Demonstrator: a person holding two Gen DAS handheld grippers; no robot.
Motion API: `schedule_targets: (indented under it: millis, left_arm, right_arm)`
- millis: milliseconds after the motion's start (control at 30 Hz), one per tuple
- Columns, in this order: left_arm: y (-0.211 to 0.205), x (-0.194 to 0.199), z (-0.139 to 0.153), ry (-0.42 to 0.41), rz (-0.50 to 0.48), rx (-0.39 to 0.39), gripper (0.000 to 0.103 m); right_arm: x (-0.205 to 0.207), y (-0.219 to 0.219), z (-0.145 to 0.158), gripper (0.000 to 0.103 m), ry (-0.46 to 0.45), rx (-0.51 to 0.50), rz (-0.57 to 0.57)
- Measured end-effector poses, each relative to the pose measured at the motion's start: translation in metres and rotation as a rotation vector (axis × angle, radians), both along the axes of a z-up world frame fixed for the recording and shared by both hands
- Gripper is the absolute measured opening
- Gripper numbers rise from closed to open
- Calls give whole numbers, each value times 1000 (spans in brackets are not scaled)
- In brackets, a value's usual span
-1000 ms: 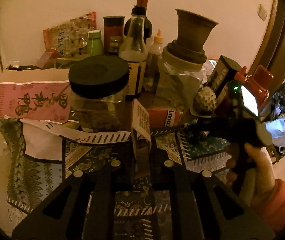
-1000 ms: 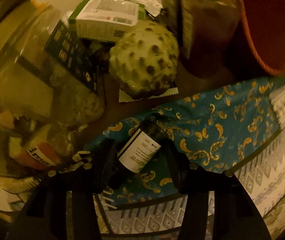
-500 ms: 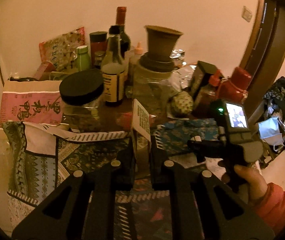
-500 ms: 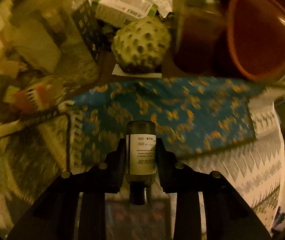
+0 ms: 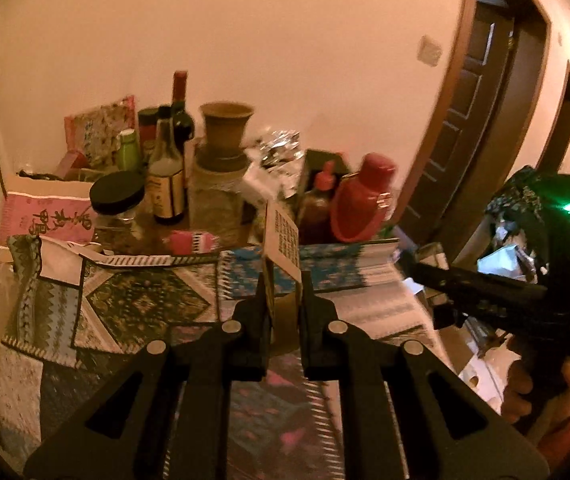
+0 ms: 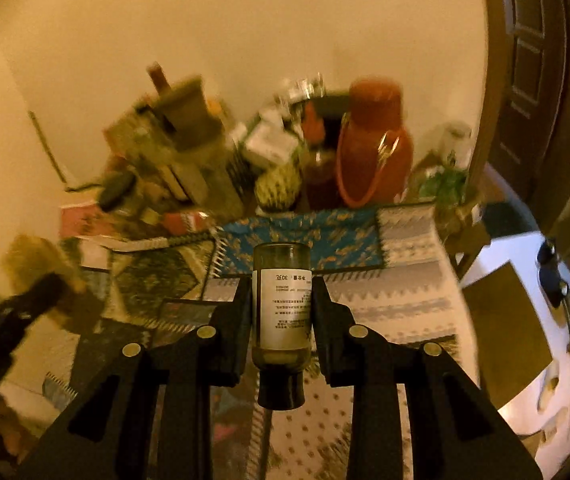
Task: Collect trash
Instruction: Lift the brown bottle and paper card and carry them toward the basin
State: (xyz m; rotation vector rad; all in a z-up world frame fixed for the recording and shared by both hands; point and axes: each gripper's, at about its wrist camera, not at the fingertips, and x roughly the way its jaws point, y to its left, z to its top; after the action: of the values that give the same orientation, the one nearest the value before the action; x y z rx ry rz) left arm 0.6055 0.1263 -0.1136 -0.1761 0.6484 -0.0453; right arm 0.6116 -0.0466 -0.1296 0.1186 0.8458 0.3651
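While the table (image 5: pixel 133 304) under its patterned cloth lay below and ahead of both my hands, the trash was already up off it in my fingers. At its far edge stood a crowd of jars and bottles, a red flask (image 6: pixel 373 144) among them; no bin showed in either view, so I could not tell which hand was nearer to one. My right gripper (image 6: pixel 282 316) was clamped on a small dark bottle (image 6: pixel 282 304), its long axis running straight along the fingers, cap toward me and base pointing out at the table. My left gripper (image 5: pixel 283 312) was pinched nearly closed on a flattened carton (image 5: pixel 281 248) that stood on edge above the fingertips. The bottle looked empty, though the dim light left that unsure.
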Motion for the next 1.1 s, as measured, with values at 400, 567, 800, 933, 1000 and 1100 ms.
schedule_targets:
  millis: [400, 567, 800, 933, 1000, 1100]
  left_arm:
    - [-90, -115, 69, -148, 37, 18, 11]
    - [-101, -153, 93, -199, 49, 30, 10]
    - [-104, -199, 105, -223, 20, 47, 10]
    - [-98, -235, 105, -232, -6, 45, 10]
    - [-91, -258, 105, -239, -19, 32, 10]
    - [-79, -296, 104, -242, -37, 31, 11]
  right_arm:
    - [-116, -61, 87, 26, -260, 28, 80]
    - [-150, -69, 108, 26, -308, 57, 107]
    - [-202, -72, 119, 26, -334, 85, 97]
    - [-238, -65, 117, 26, -315, 85, 69]
    - [-258, -59, 114, 26, -311, 77, 58]
    - [-293, -48, 109, 26, -294, 71, 39]
